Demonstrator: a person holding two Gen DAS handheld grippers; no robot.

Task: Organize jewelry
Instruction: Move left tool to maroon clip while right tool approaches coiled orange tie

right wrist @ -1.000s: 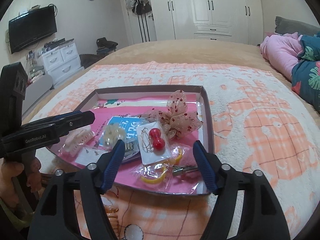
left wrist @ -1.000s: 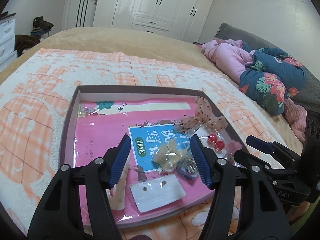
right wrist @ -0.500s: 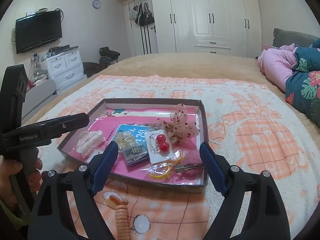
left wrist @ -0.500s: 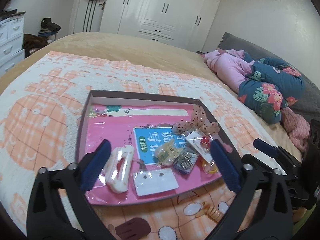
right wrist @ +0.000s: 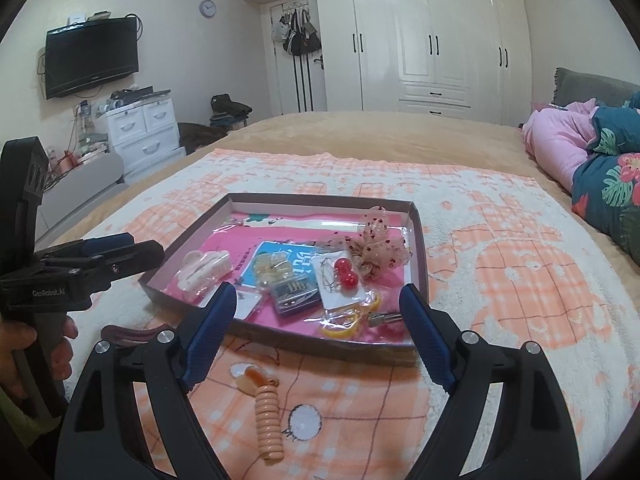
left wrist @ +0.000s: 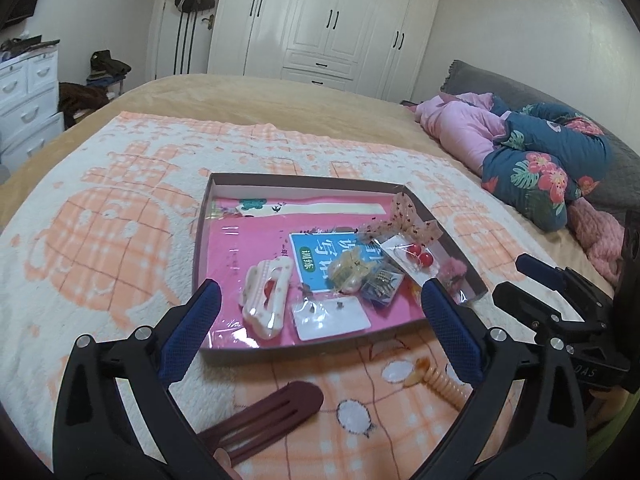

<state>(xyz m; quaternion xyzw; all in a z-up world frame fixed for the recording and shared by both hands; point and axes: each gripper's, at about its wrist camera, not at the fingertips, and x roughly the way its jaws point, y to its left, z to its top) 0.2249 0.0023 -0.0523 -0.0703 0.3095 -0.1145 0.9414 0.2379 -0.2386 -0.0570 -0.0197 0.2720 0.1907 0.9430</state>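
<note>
Left gripper [left wrist: 318, 306]: I see my jaws spread wide with nothing between the pads; they have just been opening. It hangs over the near edge of the tray, pointing down at it.
Right gripper [right wrist: 318, 310]: my jaws stand apart and empty too, having just been opening. In the left view its black body shows at the right edge, beside the tray's right corner.
Tray [left wrist: 202, 216]: a shallow brown-walled box lined in pink, lying flat on the orange-and-white blanket [left wrist: 100, 216] on the bed.
Cream hair claw [left wrist: 266, 296]: inside the tray at its near left, lying on its side, touching neither gripper.
White earring card [left wrist: 332, 316]: in the tray just right of the claw, near the front wall.
Red bead earrings [right wrist: 346, 272]: on a clear-wrapped card toward the tray's right, beside the sheer dotted bow [right wrist: 378, 246].
Yellow piece [right wrist: 346, 326]: in plastic at the tray's near right corner.
Blue booklet [left wrist: 316, 256]: mid-tray, partly under small packets whose contents I cannot make out.
Coil hair tie [right wrist: 268, 412]: peach spiral on the blanket, outside the tray, in front of its front wall.
Maroon clip [left wrist: 272, 408]: flat on the blanket outside the tray, between my left fingers.
Person's hand [right wrist: 24, 356]: wrapped around the left gripper's handle.
</note>
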